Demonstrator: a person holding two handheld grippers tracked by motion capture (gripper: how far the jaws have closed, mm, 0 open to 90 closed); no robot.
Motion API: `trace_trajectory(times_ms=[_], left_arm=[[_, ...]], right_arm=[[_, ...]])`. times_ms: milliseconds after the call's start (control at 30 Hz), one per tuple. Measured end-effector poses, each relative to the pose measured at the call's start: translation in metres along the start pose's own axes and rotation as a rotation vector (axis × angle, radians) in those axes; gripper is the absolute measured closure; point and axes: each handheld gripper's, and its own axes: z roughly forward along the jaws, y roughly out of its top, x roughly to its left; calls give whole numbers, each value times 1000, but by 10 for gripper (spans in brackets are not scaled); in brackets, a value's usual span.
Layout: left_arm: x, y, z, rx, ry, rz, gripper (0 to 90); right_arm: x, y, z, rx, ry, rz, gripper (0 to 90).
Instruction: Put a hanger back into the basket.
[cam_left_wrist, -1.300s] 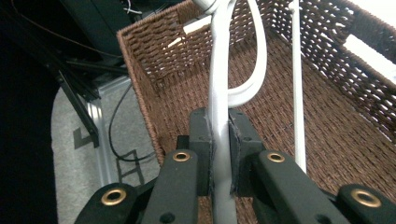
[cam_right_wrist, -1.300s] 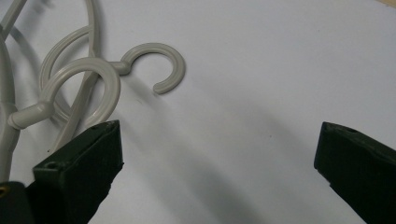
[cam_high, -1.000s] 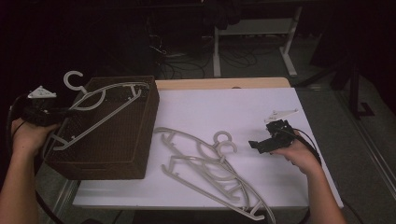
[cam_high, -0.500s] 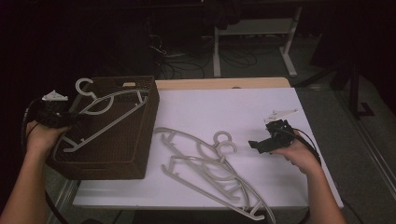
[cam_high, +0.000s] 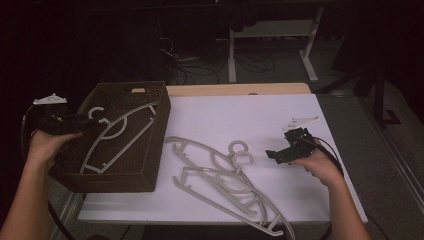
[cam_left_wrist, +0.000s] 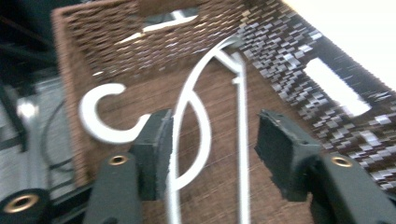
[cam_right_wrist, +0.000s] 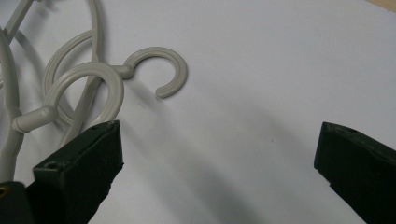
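Lying inside the brown basket (cam_high: 150, 172) at the table's (cam_high: 300, 107) left, one grey hanger (cam_high: 120, 137) rested under the left gripper (cam_left_wrist: 212, 149), whose fingers stood apart around its wire. Farther right, the right gripper (cam_high: 274, 155) hovered with fingers spread beside the loose hangers (cam_high: 225, 187).

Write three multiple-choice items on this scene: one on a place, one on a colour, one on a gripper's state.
1. Where does the hanger near the left gripper lie?
A. on the floor
B. in the basket
C. on the white tabletop

2. What colour is the basket?
A. brown
B. white
C. blue

3. How does the right gripper stand?
A. shut on a hanger
B. open, holding nothing
C. shut on the basket

Answers:
1 B, its bar and hook lie within the wicker walls.
2 A, dark brown weave.
3 B, its jaws stand wide apart over bare tabletop.
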Motion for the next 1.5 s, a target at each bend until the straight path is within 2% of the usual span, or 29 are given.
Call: trace_trajectory(times_ms=[33, 67, 100, 167, 267, 300, 333, 400, 467, 500, 533, 567, 600, 633, 667, 800, 867, 1033, 1100, 1167, 1300, 1367, 1500], left_arm=[[-3, 2, 1, -12, -31, -4, 411], [-6, 3, 1, -17, -44, -3, 398], [-12, 6, 3, -28, -81, 5, 367], [-16, 7, 5, -36, -97, 8, 342], [-27, 12, 9, -54, -151, 14, 299], [-35, 16, 12, -60, -181, 24, 291], [-35, 16, 12, -60, -181, 24, 274], [-48, 21, 18, -72, -222, 41, 244], [-53, 23, 20, -73, -238, 47, 215], [-59, 25, 23, -76, -254, 50, 215], [-70, 28, 28, -81, -275, 60, 187], [-70, 28, 28, -81, -275, 60, 176], [-76, 29, 32, -84, -290, 68, 176], [-89, 33, 38, -86, -321, 79, 157], [-89, 33, 38, -86, -321, 79, 150], [-117, 38, 52, -94, -371, 110, 137], [-135, 42, 62, -96, -405, 127, 121], [-165, 44, 80, -95, -455, 160, 104], [-169, 44, 83, -92, -464, 163, 103], [-179, 42, 91, -87, -481, 173, 103], [-187, 37, 98, -88, -500, 172, 103], [-189, 36, 101, -72, -496, 180, 104], [-189, 34, 102, -74, -499, 178, 105]], right_arm=[[0, 0, 0, -2, 1, -1, 10], [0, 0, 0, -2, 0, -2, 10], [1, 0, 0, -2, 1, 0, 10], [1, 0, 0, 0, -1, -2, 10], [1, 0, -2, -3, 1, 1, 10], [1, 0, -2, -5, 1, 1, 10], [1, 0, -3, -6, 1, 0, 10], [1, 0, -4, -8, 2, 2, 10], [2, 0, -4, -3, 3, 2, 10], [2, 0, -4, -3, 3, 2, 10], [3, 0, -4, -1, 9, 3, 10], [3, 0, -4, -1, 9, 3, 10], [4, 0, -4, 4, 13, 2, 10], [7, 1, -4, 11, 18, 3, 11], [7, 1, -4, 11, 18, 3, 11], [15, 1, -5, 43, 40, 1, 11], [22, 0, -5, 51, 67, 6, 16], [36, -5, -6, 61, 107, 2, 60], [38, -6, -6, 61, 114, 1, 64], [45, -10, -8, 63, 137, -4, 108], [57, -16, -5, 82, 173, -14, 168], [63, -19, -3, 94, 196, -22, 210], [75, -27, 2, 126, 242, -34, 301]])
